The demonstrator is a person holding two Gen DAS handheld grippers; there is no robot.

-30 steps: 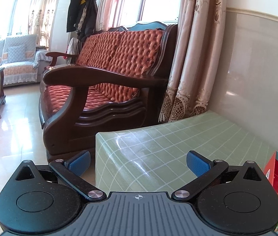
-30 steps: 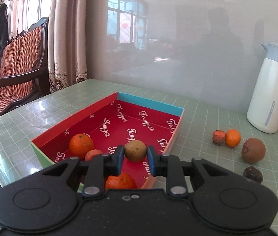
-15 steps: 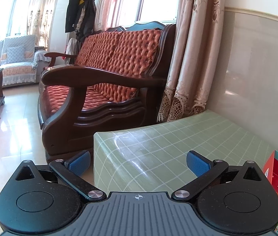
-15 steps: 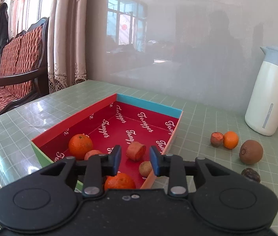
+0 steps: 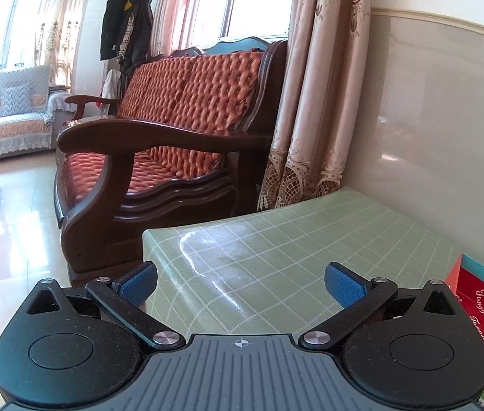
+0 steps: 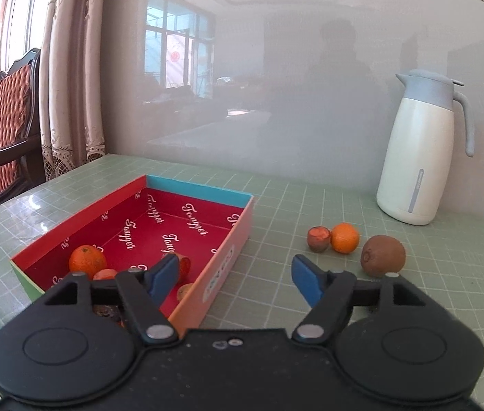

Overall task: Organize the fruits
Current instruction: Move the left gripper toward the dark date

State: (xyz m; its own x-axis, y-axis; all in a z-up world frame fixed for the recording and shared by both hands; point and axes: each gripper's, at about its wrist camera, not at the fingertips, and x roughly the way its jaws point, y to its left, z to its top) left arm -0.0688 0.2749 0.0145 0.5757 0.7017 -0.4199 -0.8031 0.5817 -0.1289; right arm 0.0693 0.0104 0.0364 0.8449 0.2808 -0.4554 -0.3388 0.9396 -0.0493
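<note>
Glossy checked tablecloth (image 6: pixel 310 205), matt cardboard box (image 6: pixel 228 257), smooth plastic jug (image 6: pixel 416 157).

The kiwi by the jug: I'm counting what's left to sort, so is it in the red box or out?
Out. The kiwi lies on the green tablecloth, right of the red box, beside a small orange.

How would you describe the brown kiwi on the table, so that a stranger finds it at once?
Start from the white thermos jug standing by the wall. On the green checked table in front of it lie three loose fruits outside the red box. The kiwi is the rightmost one: plain brown and the largest, beside a small orange.
</note>
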